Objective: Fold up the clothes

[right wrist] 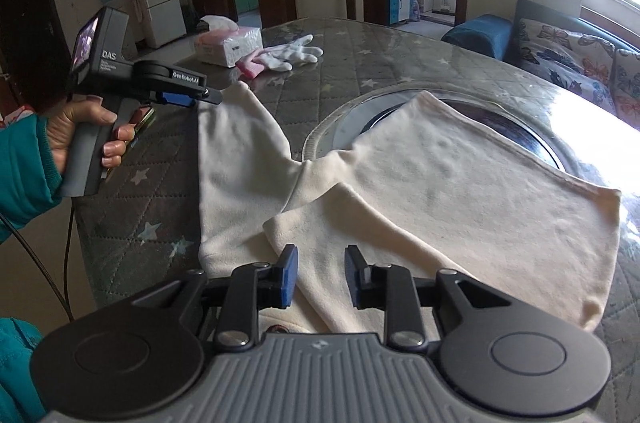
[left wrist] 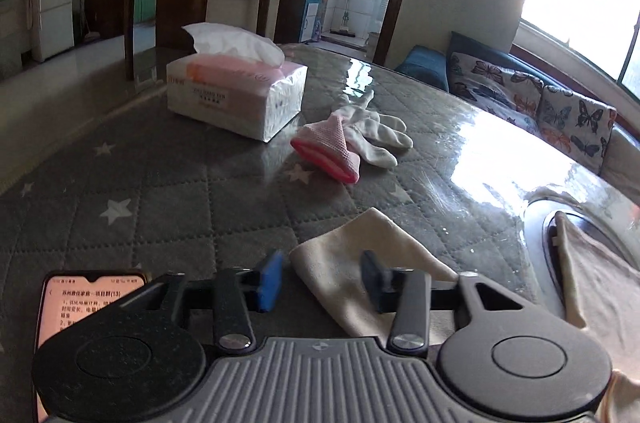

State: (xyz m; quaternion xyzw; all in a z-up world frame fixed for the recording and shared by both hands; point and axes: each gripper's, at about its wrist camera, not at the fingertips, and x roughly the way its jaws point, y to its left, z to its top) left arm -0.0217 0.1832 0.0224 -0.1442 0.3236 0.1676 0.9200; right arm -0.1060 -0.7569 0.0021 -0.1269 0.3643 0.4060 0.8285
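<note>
— What sits at the left edge of the table (right wrist: 392, 39)?

— A hand (right wrist: 86, 133) in a teal sleeve (right wrist: 24, 163) holds the left gripper (left wrist: 322, 277) above the quilted, star-patterned cover. Its blue pads stand apart, with a corner of the cream garment (right wrist: 420, 191) lying below the gap; neither pad presses the cloth. A phone (left wrist: 70, 307) with a lit screen lies under it by the near left edge.

— And the garment itself?

— Spread flat over the table's near half. One sleeve runs toward the left gripper, a second is folded across the body, and the far side drapes over a round glass disc (right wrist: 344, 115) set into the middle of the tabletop.

— The right claw?

— The right gripper (right wrist: 322, 277) hovers at the near edge over the folded sleeve, jaws parted, fabric beneath them but not clamped.

— Farther back?

— A tissue pack (left wrist: 236, 95) toward the far left corner, and just right of it a white glove (left wrist: 374, 131) touching a pink cloth piece (left wrist: 330, 151).
</note>
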